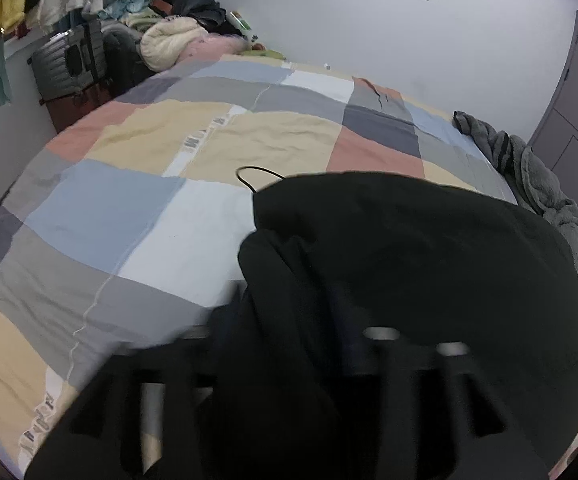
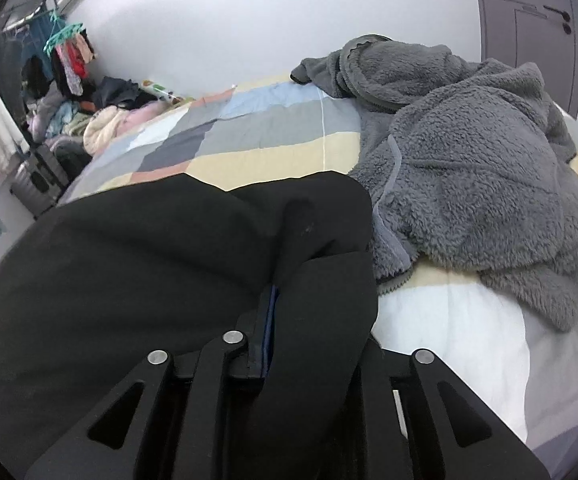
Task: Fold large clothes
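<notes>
A large black garment (image 1: 429, 256) is held up over the near part of the bed and drapes over both grippers. My left gripper (image 1: 289, 320) is shut on its left edge; the fingertips are buried in the cloth and the view is blurred. A thin black cord (image 1: 257, 178) loops off the garment onto the bed. In the right wrist view the black garment (image 2: 149, 256) fills the left and middle. My right gripper (image 2: 289, 280) is shut on a fold of its right edge; a blue pad (image 2: 267, 320) shows beside the pinched cloth.
The bed has a patchwork cover (image 1: 137, 184) of grey, blue, yellow and pink squares. A grey fleece jacket (image 2: 469, 160) lies crumpled at its right side. Piled clothes (image 1: 173, 36), a suitcase (image 1: 69, 64) and a hanging rack stand at far left. A grey door (image 2: 529, 20) is at right.
</notes>
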### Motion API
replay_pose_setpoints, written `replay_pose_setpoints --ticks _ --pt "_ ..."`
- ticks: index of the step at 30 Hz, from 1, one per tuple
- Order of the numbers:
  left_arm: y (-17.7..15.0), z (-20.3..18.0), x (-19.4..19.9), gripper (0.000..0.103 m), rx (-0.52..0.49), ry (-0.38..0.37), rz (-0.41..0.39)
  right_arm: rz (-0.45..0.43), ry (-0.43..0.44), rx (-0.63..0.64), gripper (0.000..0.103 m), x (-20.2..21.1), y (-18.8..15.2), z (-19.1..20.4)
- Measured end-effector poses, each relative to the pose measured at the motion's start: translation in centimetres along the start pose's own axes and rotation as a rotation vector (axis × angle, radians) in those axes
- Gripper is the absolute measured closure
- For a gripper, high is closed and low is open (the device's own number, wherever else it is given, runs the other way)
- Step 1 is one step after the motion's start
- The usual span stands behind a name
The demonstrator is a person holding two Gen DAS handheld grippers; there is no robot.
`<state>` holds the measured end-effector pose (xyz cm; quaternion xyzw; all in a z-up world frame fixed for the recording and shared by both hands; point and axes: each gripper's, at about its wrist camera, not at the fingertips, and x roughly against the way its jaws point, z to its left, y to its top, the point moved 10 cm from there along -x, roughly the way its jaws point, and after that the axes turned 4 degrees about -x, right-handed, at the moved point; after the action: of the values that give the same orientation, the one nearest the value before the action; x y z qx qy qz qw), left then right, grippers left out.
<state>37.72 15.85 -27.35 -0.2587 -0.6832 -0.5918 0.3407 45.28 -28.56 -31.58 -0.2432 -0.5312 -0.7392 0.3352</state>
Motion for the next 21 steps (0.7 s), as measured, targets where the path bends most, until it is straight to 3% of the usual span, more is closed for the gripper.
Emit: replay_pose_setpoints --ticks 1,8,10,12,15,21 --pt "0.2 0.0 0.6 0.02 -0.001 -0.001 -0.018 -0.003 0.008 -0.01 0.076 0.3 0.0 0.1" --pt "1.3 -1.3 4.8 0.019 0.019 -0.069 -0.057 -0.031 0.038 -0.054 0.028 4.3 0.3 1.5" --pt "1.7 -2.0 6.5 0.011 0.022 -0.091 -0.07 -0.044 0.039 -0.066 0.015 5.7 0.6 1.7" --pt "2.0 -2.7 8.2 0.002 0.012 -0.095 -0.088 -0.077 0.022 -0.065 0.009 7.8 1.4 1.9" --pt "2.9 -3.9 11.3 0.0 -0.022 -0.092 -0.132 -0.153 0.026 -0.072 0.0 11.7 3.3 2.7" --pt "5.1 -6.5 19.6 0.0 -0.08 -0.108 -0.233 -0.291 0.043 -0.011 0.0 21.0 7.0 5.5"
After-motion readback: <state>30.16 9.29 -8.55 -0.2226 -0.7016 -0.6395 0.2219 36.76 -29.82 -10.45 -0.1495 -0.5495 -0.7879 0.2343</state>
